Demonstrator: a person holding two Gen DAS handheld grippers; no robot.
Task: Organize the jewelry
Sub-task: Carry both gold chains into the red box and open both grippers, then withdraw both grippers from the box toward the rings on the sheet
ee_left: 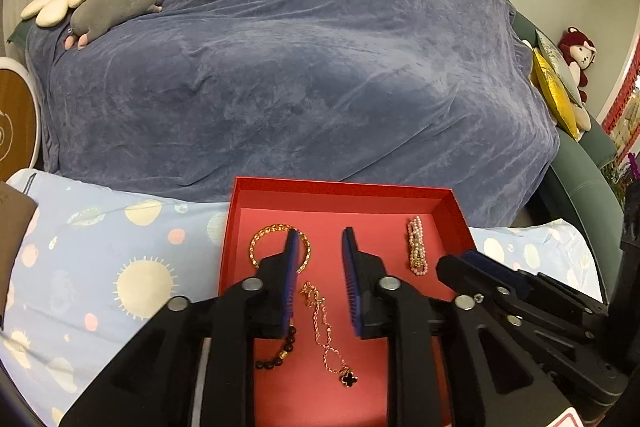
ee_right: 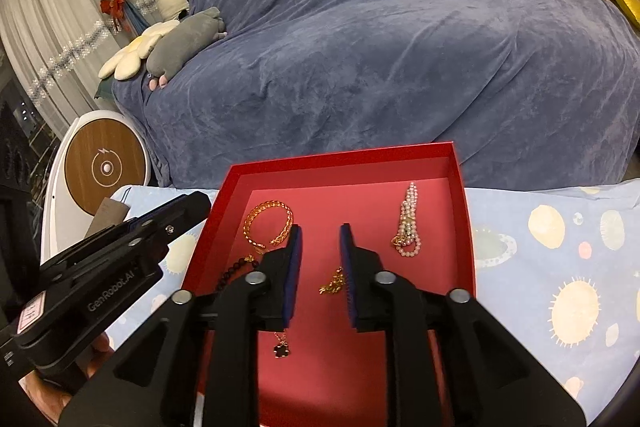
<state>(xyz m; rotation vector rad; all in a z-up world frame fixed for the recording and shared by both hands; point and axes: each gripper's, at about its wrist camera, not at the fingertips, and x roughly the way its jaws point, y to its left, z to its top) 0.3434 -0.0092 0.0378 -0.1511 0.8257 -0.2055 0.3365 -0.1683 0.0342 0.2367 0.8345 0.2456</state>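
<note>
Inspection of the work area: a red tray [ee_left: 454,205] sits on a tabletop covered with a planet-print cloth [ee_left: 120,247], and all four pieces of jewelry lie inside it. The gold bangle [ee_left: 262,241] is at the far left of the tray floor; the pearl bracelet [ee_left: 416,245] lies folded at the far right, well apart from the others. The dark bead bracelet [ee_left: 276,357] rests at the near left, and the rose-gold chain necklace [ee_left: 322,331] trails down the middle, ending in a black clover pendant [ee_left: 349,378].

Left gripper [ee_left: 320,255]: hovers over the tray centre, jaws spread, holding nothing; its left finger overlaps the bangle in view, though contact cannot be confirmed. Right gripper [ee_right: 320,247]: likewise over the tray, jaws spread and empty, with the bunched upper part of the chain visible just beside its right finger [ee_right: 348,267].

Assessment: every item appears already placed in the tray, so the task looks to be in a late stage, either tidying the layout or finishing. The chain is the least orderly piece, bunched at its upper end. If further arranging is intended, the next move calls for a low, careful descent and a light pinch on a thin link, since the chain lies flat on the tray floor and could snag or drag the nearby bead bracelet
</note>
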